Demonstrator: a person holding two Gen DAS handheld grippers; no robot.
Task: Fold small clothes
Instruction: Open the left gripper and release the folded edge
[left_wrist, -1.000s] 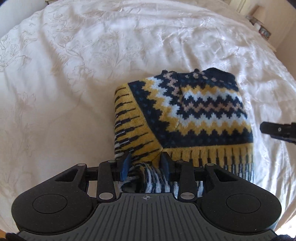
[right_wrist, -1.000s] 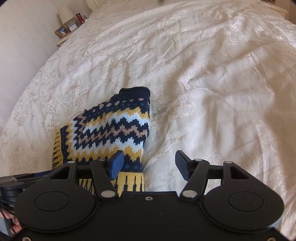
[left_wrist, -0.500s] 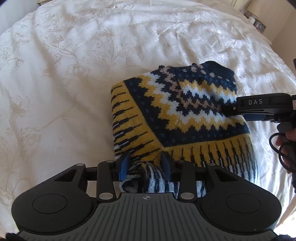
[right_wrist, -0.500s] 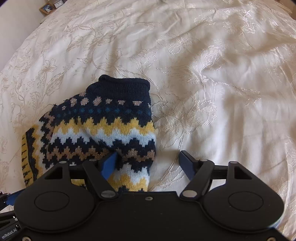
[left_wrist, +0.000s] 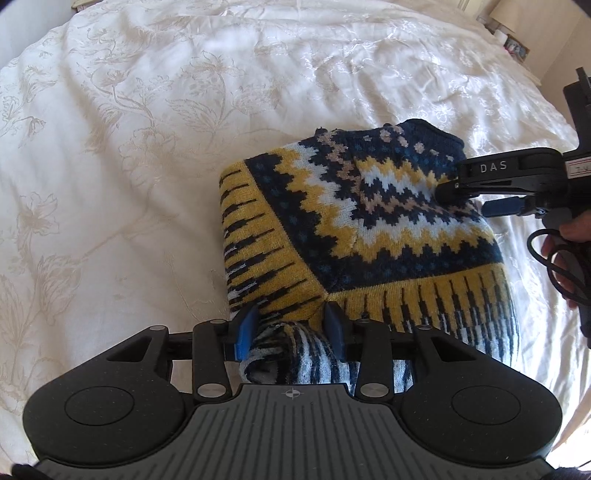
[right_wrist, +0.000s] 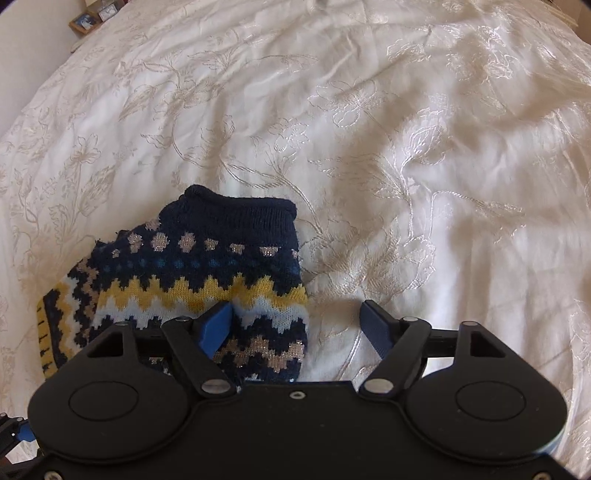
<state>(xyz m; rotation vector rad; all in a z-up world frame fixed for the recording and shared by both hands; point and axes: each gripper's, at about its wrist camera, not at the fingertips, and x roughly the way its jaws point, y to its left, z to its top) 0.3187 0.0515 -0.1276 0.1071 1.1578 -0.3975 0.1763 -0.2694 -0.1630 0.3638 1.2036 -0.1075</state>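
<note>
Folded zigzag-knit sweater (left_wrist: 369, 221): left gripper (left_wrist: 291, 328) fingers pinch its hem; right gripper (right_wrist: 299, 325) fingers spread.

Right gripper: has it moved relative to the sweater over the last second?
Yes. In the left wrist view the right gripper has come in from the right edge and now reaches over the sweater near its dark collar end, fingers open.

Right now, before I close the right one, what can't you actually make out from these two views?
- Left wrist view: the left hand-held gripper straddles a bunched fold of the sweater; its own body hides how much knit it pinches.
- Right wrist view: the right hand-held gripper stands open, and its body covers the sweater's near edge.
- Bedside items: too small and cut off by the frame edge.
</note>
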